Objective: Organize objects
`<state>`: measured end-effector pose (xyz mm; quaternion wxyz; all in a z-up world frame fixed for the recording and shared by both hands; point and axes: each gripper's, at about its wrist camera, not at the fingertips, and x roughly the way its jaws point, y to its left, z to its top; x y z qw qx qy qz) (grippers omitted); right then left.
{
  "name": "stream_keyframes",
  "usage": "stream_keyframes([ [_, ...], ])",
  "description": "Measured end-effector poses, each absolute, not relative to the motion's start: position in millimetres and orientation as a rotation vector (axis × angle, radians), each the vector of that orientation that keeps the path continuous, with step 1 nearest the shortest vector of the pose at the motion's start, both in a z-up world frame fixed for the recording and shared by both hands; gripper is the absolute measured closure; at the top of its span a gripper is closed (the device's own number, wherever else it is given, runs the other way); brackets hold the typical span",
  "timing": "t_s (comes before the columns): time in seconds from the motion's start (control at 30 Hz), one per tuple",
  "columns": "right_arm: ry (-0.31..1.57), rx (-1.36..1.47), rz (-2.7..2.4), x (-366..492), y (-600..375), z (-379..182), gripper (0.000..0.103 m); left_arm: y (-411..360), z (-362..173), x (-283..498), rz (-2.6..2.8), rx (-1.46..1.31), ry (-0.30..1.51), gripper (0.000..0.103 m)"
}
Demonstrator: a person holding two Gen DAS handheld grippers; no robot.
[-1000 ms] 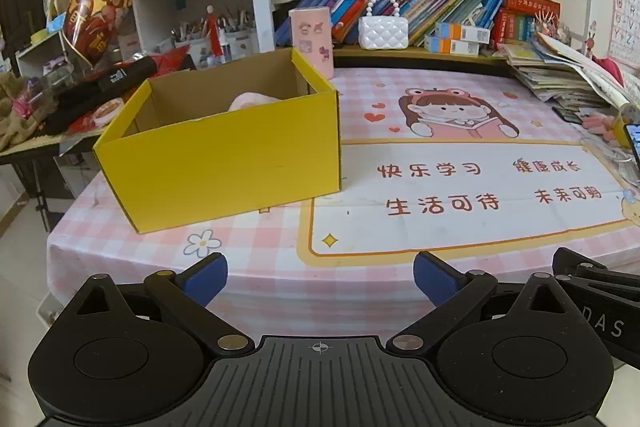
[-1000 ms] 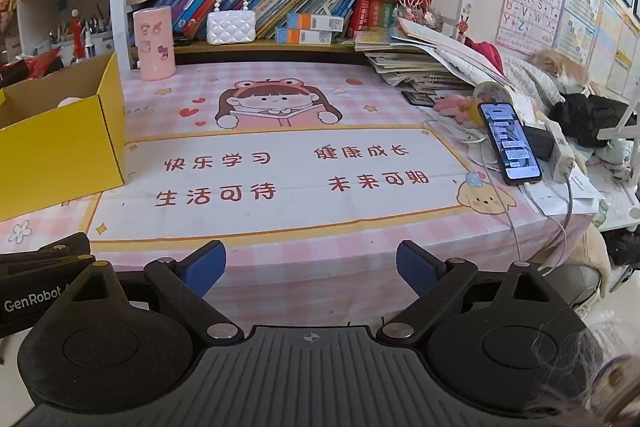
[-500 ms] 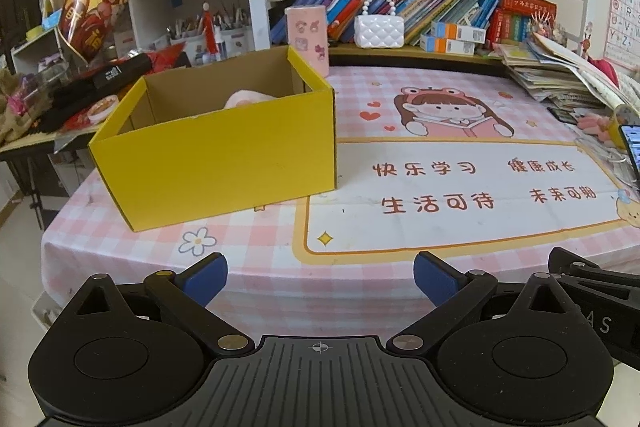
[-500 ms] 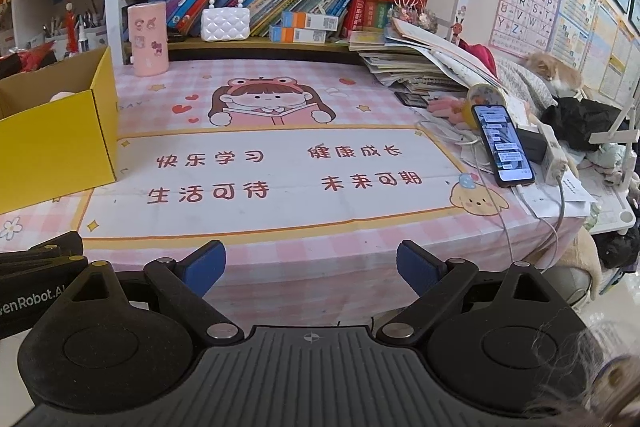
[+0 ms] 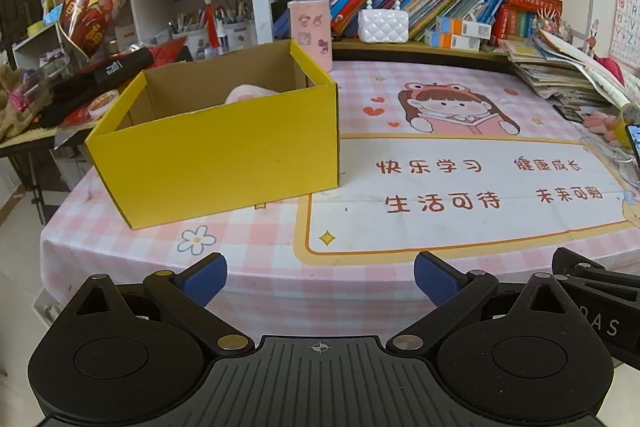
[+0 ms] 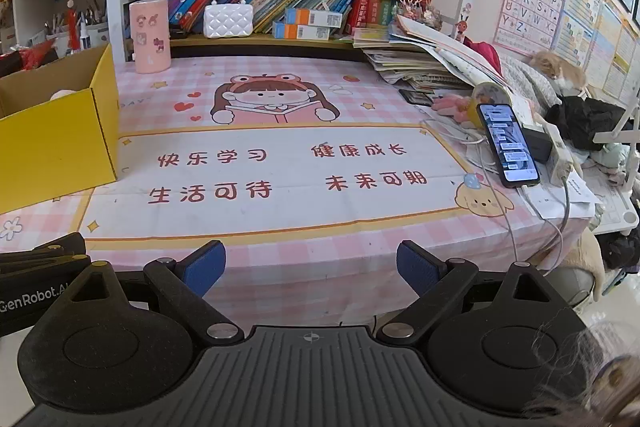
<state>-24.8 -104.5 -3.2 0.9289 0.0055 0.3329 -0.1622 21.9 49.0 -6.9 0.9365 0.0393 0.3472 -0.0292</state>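
Looking along the left gripper: fingers spread wide, nothing between them, held off the table's near edge. Yellow box sits on the left of the pink checked tablecloth, open top up, long axis running left-right but skewed, near corner toward the camera; something pink lies inside. Along the right gripper: also wide, empty. Box at far left; phone propped at the right edge; pink cup upright by the shelf.
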Motion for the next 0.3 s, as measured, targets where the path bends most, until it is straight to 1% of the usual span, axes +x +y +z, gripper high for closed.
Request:
stream_keyframes([
  [0.3, 0.686, 0.002, -0.294, -13.5, -105.9, -4.1, 0.011, 48.9, -9.0, 30.0, -0.039, 0.089, 0.716, 0.001],
])
